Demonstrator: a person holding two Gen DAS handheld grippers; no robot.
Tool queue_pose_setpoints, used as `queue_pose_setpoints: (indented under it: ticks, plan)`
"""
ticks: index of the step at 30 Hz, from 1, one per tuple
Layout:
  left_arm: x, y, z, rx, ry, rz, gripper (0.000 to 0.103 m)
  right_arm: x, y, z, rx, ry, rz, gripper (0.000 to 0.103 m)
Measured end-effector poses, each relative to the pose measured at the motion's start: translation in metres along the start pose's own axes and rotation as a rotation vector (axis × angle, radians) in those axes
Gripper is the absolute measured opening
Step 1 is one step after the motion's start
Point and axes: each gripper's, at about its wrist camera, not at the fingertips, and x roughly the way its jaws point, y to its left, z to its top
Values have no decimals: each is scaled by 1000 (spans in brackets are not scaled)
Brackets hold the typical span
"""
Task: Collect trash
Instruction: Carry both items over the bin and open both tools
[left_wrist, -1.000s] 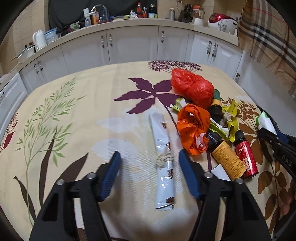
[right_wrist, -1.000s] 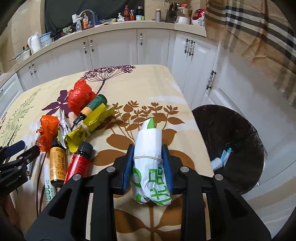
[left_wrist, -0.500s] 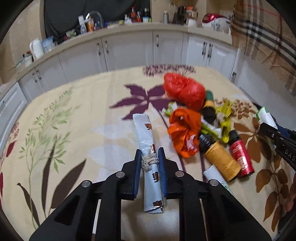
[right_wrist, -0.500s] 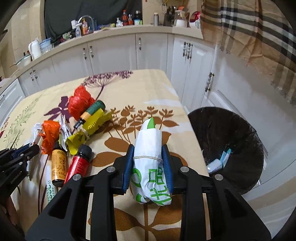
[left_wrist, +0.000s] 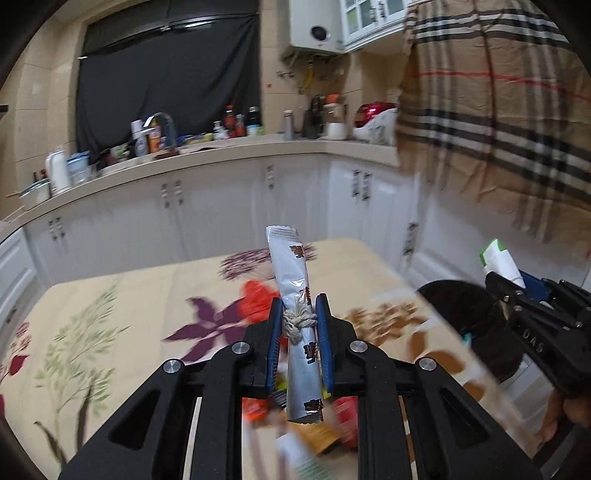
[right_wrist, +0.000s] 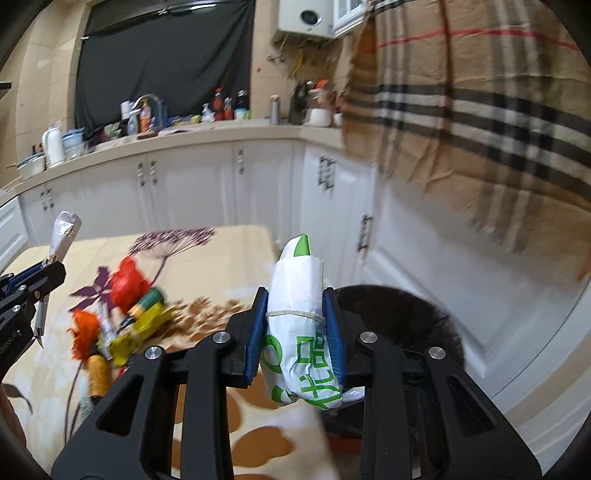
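We are carrying a silver sachet (left_wrist: 295, 295) pinched in the left claw (left_wrist: 298, 325) and a white-green bundle (right_wrist: 297, 317) in the right claw (right_wrist: 295, 325), the bin (right_wrist: 406, 314) waiting just beyond, while bottles and wrappers (right_wrist: 122, 314) are lying uncollected on the desk (right_wrist: 207, 258) leftward.

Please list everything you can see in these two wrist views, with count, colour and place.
silver sachet: one, silver, tied with twine, held in left gripper
white-and-green packet: one, string-tied, held in right gripper
red plastic bag: one, on table
orange plastic bag: one, nearer on table
yellow wrapper: one, beside bags
amber bottle: one, lying on table
bin: one, black, beside table
tablecloth: one, cream, floral
left gripper: black, blue fingers
right gripper: same colours
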Motion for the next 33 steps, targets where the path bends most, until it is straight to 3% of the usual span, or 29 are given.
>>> queue_pose_setpoints:
  ticks: [5,14,33]
  plan:
    - [17,-37,16,7,-28,-78,19,6,-30,8,17,-32,-67,29]
    - [45,-95,23,79,-43,-142,19,20,-79,8,50,-48,-155,29]
    - [108,-172,30,181,2,-187,21,64,-134,-6,149,-7,-226,31]
